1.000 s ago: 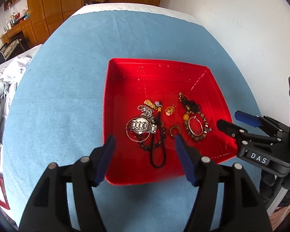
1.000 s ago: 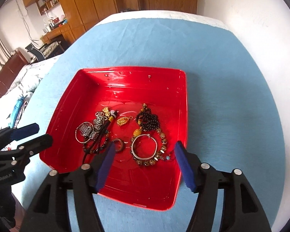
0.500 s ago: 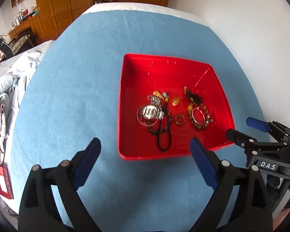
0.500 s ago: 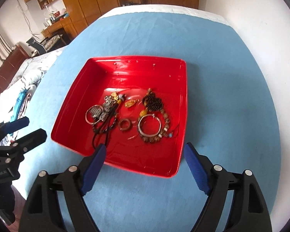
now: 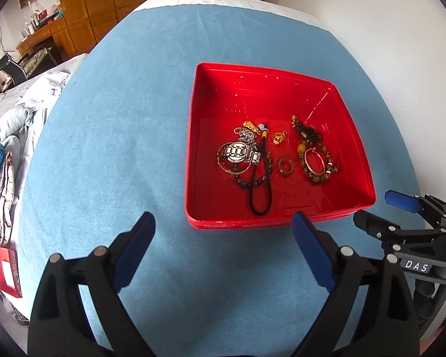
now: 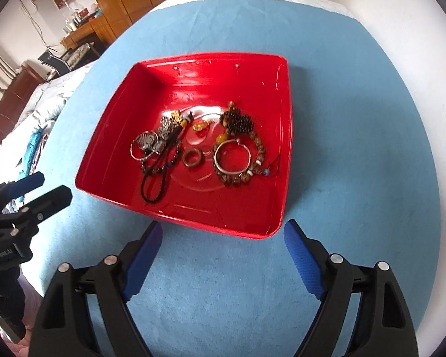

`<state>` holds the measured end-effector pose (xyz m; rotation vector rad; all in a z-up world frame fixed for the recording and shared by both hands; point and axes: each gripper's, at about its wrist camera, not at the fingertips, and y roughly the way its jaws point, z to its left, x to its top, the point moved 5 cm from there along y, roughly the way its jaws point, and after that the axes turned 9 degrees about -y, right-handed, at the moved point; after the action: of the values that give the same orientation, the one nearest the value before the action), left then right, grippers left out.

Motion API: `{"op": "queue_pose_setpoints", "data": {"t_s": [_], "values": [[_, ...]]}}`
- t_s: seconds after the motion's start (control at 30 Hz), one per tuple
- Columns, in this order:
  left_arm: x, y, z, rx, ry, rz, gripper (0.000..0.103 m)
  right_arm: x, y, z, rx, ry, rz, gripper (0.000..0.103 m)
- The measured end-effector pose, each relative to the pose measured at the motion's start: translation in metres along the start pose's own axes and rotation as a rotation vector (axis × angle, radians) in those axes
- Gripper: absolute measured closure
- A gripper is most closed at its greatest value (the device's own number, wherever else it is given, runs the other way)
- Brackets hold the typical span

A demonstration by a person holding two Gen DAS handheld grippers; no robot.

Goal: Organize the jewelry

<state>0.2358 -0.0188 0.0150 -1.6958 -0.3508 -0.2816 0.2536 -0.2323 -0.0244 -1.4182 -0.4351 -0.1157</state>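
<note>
Jewelry [image 5: 272,154] heaped mid-floor of red tray [image 5: 190,148], clear of all four walls. Tray on blue cloth [image 5: 110,148], near the cloth's right edge, with broad bare cloth to its left and front. Left gripper [image 5: 223,226] spread wide, empty, over bare cloth just short of the tray's near rim. Right gripper [image 6: 223,232] likewise wide and empty, hovering before the near rim. Both just opened further, with nothing between.
</note>
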Motion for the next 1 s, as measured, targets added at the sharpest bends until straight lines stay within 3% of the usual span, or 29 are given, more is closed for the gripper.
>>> {"op": "queue_pose_setpoints", "data": {"t_s": [1.0], "values": [[-0.0034, 0.0081, 0.0012, 0.043, 0.012, -0.007, 0.011, -0.0024, 0.0107, 0.0036, 0.002, -0.009, 0.021, 0.019]]}}
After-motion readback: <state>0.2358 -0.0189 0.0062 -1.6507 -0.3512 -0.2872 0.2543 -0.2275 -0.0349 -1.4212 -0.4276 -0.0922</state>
